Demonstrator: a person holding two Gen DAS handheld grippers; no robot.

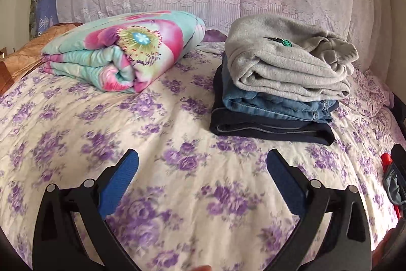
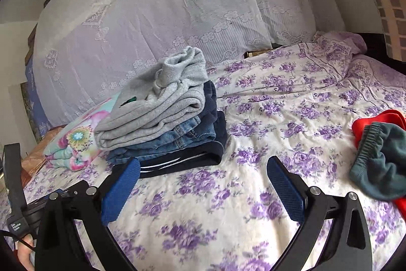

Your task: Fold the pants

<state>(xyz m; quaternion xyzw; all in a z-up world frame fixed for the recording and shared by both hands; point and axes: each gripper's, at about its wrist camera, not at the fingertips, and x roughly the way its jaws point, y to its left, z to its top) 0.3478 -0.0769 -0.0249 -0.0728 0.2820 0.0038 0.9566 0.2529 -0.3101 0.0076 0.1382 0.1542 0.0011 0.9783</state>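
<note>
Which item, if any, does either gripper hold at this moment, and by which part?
Nothing is held. The left gripper and the right gripper both stand open over the bedsheet, with only the sheet showing between their fingers.

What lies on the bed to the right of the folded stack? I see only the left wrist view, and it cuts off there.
Observer: The right wrist view shows a dark teal garment with an elastic waistband, lying on a red garment.
Operator: Are these two folded?
Observer: No, both lie crumpled on the bedsheet, clearly apart from the folded stack.
Operator: Does the right gripper hold anything?
Observer: No. The right gripper is open, and only the sheet shows between its fingers.
</note>
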